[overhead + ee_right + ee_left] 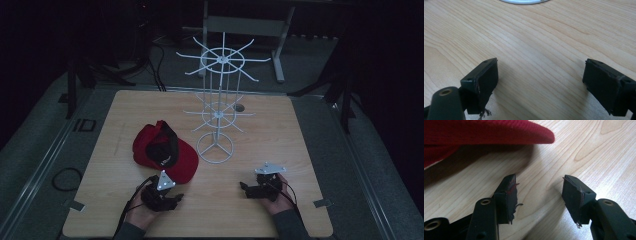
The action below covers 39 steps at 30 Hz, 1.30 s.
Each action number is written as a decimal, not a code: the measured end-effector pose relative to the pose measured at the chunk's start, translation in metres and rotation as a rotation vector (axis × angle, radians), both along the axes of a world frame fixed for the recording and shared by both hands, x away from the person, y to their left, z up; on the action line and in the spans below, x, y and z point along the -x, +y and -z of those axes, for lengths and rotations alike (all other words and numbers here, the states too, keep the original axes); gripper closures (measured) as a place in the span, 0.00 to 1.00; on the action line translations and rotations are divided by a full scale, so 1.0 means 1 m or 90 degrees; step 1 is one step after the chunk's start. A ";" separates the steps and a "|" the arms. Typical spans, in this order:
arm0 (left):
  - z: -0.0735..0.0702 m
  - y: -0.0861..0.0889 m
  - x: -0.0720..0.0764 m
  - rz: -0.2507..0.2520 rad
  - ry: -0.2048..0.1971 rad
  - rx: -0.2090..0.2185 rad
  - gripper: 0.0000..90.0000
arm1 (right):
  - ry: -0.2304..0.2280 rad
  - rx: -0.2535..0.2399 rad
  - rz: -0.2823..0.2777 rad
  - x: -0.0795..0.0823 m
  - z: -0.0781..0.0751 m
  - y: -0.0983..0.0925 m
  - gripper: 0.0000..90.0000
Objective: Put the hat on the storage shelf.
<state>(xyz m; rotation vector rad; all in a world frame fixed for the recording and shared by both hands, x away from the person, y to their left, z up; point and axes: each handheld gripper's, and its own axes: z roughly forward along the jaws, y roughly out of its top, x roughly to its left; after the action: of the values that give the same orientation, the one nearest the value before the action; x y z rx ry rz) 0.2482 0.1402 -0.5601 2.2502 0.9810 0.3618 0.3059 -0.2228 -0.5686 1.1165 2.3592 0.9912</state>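
A person sits at a pale wooden table with 2 black grippers resting low near the front edge. The left gripper lies just in front of a red cap, which sits left of the table's centre with its brim pointing toward the person and a black patch on its crown. In the left gripper view the jaws of the left gripper stand wide apart with bare wood between them; the cap's red brim hangs close ahead, above and a little to the left, casting a dark shadow on the wood, and nothing touches the pads.

The right gripper rests well apart from the cap, over on the right, pointing inward. In the right gripper view the right gripper also has its jaws spread wide with nothing between them, only wood grain.

Behind the cap stands a white wire rack, with 2 rings of outward hooks on a central pole and a round base; the rim of that base shows at the top of the right gripper view. The room around the table is dark
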 end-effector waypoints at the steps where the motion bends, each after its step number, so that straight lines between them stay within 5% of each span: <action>1: 0.000 0.000 0.000 -0.003 0.003 0.002 0.51 | 0.000 0.000 0.000 0.000 0.000 0.000 0.14; 5: -0.001 0.000 -0.001 -0.006 0.017 0.018 0.47 | 0.000 0.000 0.000 0.000 0.000 0.000 0.14; 16: -0.001 -0.001 -0.001 -0.030 0.016 0.028 0.62 | 0.000 0.000 0.000 0.000 0.000 0.000 0.14; 20: -0.006 -0.007 -0.002 -0.050 0.015 0.069 0.59 | 0.000 0.000 0.000 0.000 0.000 0.000 0.14; 21: -0.010 -0.007 -0.003 -0.071 0.019 0.103 0.58 | 0.000 0.000 0.000 0.000 0.000 0.000 0.14; 23: -0.012 -0.005 -0.005 -0.087 0.025 0.128 0.57 | 0.000 0.000 0.000 0.000 0.000 0.000 0.14; 29: -0.012 0.001 -0.011 -0.129 0.043 0.179 0.53 | 0.000 0.000 0.000 0.000 0.000 0.000 0.14; 39: -0.013 0.007 -0.015 -0.147 0.041 0.181 0.56 | 0.000 0.000 0.000 0.000 0.000 0.000 0.14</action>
<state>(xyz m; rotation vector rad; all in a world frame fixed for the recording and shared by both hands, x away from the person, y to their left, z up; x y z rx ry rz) 0.2628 0.1476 -0.5466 1.9092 1.2476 0.2319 0.3057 -0.2229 -0.5686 1.1165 2.3592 0.9914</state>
